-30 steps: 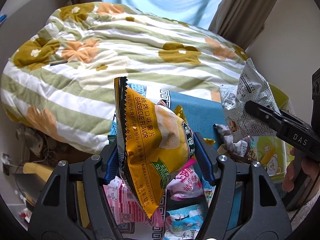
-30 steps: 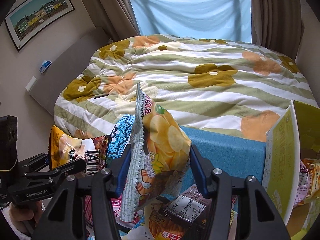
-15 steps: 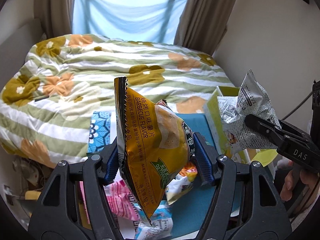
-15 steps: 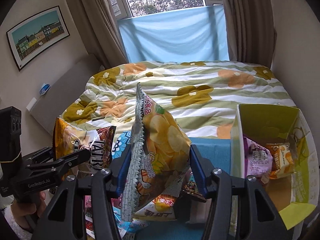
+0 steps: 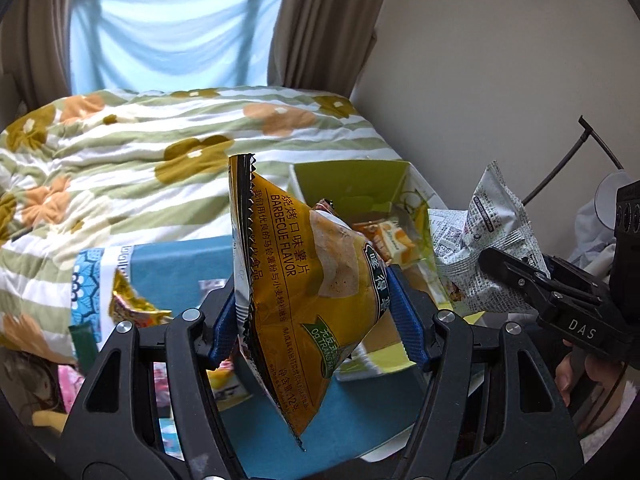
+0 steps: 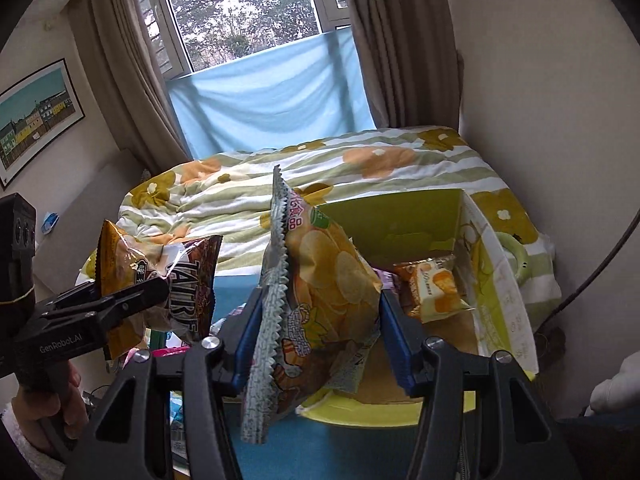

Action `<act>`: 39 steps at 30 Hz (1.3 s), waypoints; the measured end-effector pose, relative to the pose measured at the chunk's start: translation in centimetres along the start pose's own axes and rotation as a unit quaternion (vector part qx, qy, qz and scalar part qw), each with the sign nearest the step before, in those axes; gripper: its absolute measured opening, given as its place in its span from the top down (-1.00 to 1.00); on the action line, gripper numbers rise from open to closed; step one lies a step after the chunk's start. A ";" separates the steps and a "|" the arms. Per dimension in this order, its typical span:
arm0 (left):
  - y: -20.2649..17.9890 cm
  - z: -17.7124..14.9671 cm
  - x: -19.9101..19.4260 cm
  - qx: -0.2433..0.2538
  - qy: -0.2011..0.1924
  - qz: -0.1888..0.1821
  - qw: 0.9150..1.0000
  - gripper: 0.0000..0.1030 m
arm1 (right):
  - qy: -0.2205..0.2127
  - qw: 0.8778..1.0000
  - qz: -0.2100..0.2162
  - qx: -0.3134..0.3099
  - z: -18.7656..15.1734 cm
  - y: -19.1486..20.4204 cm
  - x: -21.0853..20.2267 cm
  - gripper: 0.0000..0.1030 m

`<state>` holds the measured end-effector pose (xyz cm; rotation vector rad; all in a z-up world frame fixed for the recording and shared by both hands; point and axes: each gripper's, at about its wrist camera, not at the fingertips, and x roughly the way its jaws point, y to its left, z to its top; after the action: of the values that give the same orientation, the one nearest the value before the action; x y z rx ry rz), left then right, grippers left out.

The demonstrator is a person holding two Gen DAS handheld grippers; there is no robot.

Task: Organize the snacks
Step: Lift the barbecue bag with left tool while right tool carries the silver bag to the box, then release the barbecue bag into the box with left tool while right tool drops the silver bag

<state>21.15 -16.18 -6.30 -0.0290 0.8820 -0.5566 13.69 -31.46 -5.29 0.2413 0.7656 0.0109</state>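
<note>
Two chip bags, barbecue bag (image 5: 316,296) between left jaws, silver-edged bag (image 6: 320,304) between right jaws

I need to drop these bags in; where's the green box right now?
In the right wrist view the green box sits right of centre, open, behind the chip bag in the right tongs, against the striped quilt.

Barbecue chip bag (image 5: 316,292) in left hand-held gripper (image 5: 320,320)

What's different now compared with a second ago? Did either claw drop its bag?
Neither dropped anything. Both grippers swung up and toward the green box, which now fills more of each view with its snacks showing. The left gripper still clamps the barbecue chip bag; the right gripper still clamps the silver-edged chip bag.
</note>
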 end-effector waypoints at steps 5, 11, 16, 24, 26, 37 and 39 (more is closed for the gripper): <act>-6.1 -0.4 6.3 0.013 0.045 -0.010 0.999 -0.23 | 0.006 1.000 -0.010 0.011 -0.4 -5.8 -1.1 0.01; -9.9 -1.9 13.0 0.000 0.093 0.004 0.996 -0.28 | 0.031 0.999 -0.001 0.020 -0.8 -11.0 -0.7 0.00; -11.1 -2.7 15.9 -0.006 0.100 0.044 0.994 -0.99 | 0.057 0.998 0.021 0.016 -0.8 -13.6 1.0 0.01; -9.6 -3.5 14.1 -0.023 0.097 0.083 0.992 -0.99 | 0.094 0.994 0.051 0.003 -1.4 -14.6 3.8 0.01; -9.3 -3.8 12.7 -0.032 0.092 0.092 0.991 -0.99 | 0.099 0.993 0.058 0.003 -1.3 -14.6 4.2 0.00; -7.2 -5.8 7.8 -0.067 0.061 0.111 0.990 -0.99 | 0.121 0.993 0.002 -0.004 -2.0 -13.1 7.0 -0.02; -7.1 -6.2 7.7 -0.063 0.061 0.120 0.989 -0.99 | 0.112 0.993 -0.022 -0.011 -2.3 -12.8 7.2 -0.02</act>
<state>17.28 -24.67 -14.05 -0.0024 1.0225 -0.2788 16.35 -42.70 -14.65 0.2034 0.9927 0.0055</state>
